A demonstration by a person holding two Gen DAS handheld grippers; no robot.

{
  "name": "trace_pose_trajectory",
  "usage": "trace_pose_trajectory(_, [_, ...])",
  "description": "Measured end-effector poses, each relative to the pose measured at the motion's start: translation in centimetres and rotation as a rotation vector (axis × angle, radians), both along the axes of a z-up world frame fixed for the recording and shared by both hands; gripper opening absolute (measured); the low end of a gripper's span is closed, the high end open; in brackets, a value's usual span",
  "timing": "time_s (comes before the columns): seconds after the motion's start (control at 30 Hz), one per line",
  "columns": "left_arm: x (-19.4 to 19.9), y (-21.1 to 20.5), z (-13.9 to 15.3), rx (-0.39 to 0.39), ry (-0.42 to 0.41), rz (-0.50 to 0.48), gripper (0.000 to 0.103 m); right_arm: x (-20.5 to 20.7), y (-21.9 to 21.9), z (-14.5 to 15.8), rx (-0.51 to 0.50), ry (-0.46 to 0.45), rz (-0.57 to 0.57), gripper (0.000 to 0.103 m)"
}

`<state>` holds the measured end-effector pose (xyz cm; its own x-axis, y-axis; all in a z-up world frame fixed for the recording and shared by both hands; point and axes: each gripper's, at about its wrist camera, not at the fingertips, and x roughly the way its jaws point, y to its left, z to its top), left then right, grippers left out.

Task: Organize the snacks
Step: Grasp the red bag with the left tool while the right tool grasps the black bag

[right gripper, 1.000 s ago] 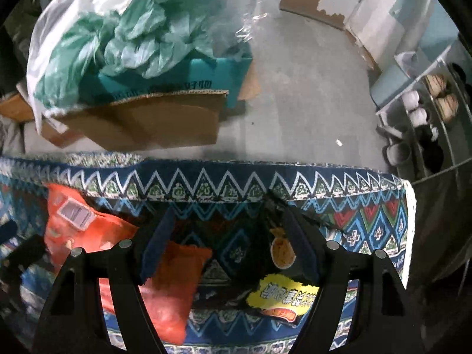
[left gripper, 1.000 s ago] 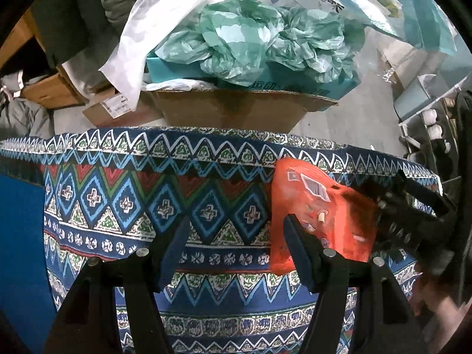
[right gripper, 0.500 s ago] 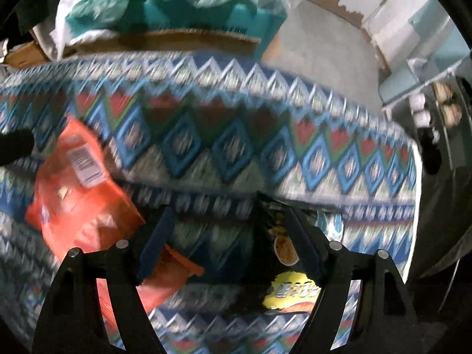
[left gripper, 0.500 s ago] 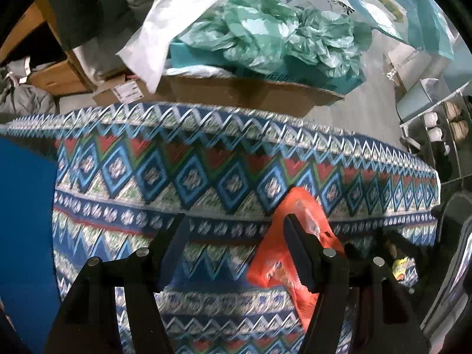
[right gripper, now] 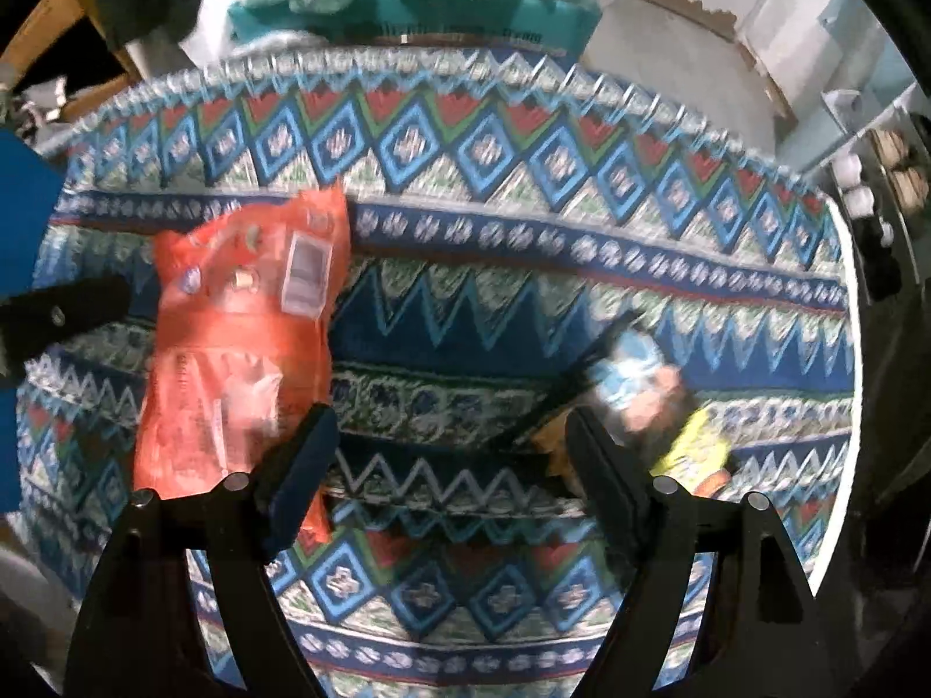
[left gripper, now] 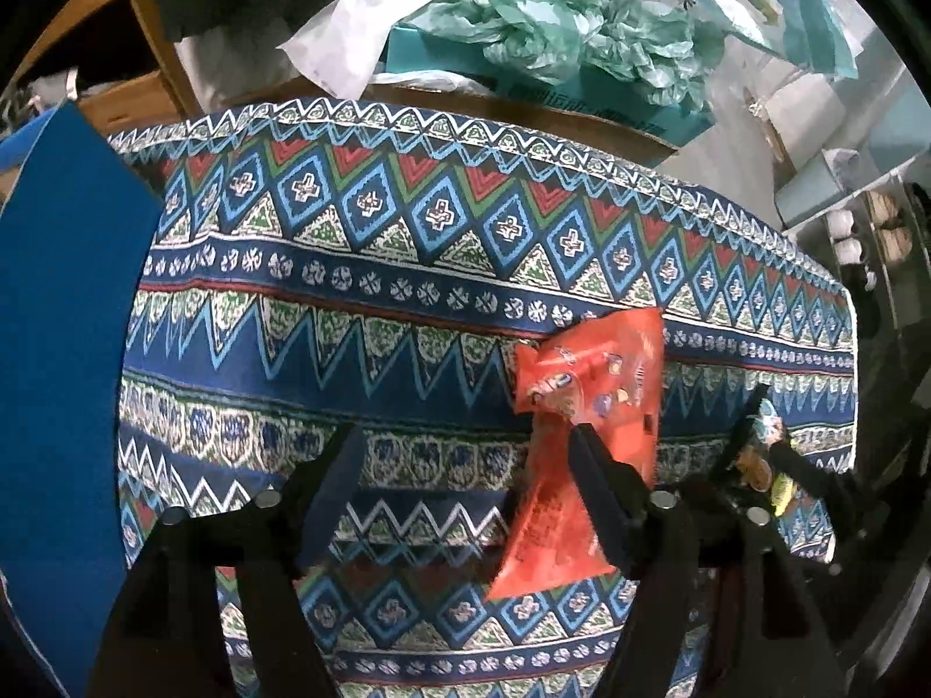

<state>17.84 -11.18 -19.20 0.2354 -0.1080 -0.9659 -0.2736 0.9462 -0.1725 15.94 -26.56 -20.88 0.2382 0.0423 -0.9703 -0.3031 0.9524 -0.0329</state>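
Note:
An orange snack bag (left gripper: pixel 587 407) lies on the patterned tablecloth (left gripper: pixel 361 267), partly behind the right finger of my left gripper (left gripper: pixel 465 488), which is open and empty above the cloth. The bag also shows in the right wrist view (right gripper: pixel 244 337), left of my right gripper (right gripper: pixel 448 465). That gripper is open and empty. A dark snack bag with blue and yellow print (right gripper: pixel 646 401) lies just past its right finger; it also shows at the right in the left wrist view (left gripper: pixel 762 453).
A blue panel (left gripper: pixel 58 349) stands at the table's left edge. Behind the table sits a cardboard box (left gripper: pixel 523 104) with teal plastic bags (left gripper: pixel 582 41). A shelf with cups (left gripper: pixel 844 232) is at the far right. The table's right edge (right gripper: pixel 844 349) drops to the floor.
Both grippers have risen and tilted down, so more of the tabletop shows. The orange bag now lies closer under both grippers. Both stay open.

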Motion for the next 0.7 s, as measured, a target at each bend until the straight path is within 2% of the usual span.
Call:
trace_pose_trajectory(0.17, [0.1, -1.3, 0.2, -0.038, 0.009, -0.017, 0.079, 0.7, -2.9, 1.6, -0.038, -0.029, 0.145, 0.083])
trace_pose_trajectory(0.3, [0.6, -2.7, -0.2, -0.056, 0.023, -0.020, 0.081, 1.6, -6.4, 1.2, -0.010, 0.033, 0.173, 0.083])
trace_pose_trajectory(0.5, [1.4, -5.1, -2.1, -0.086, 0.074, -0.034, 0.081, 1.4, -10.7, -0.2, 0.015, 0.078, 0.193, 0.083])
trace_pose_trajectory(0.7, [1.9, -6.6, -3.4, -0.095, 0.112, -0.030, 0.082, -0.1, -11.3, -1.7, 0.034, 0.097, 0.254, 0.083])
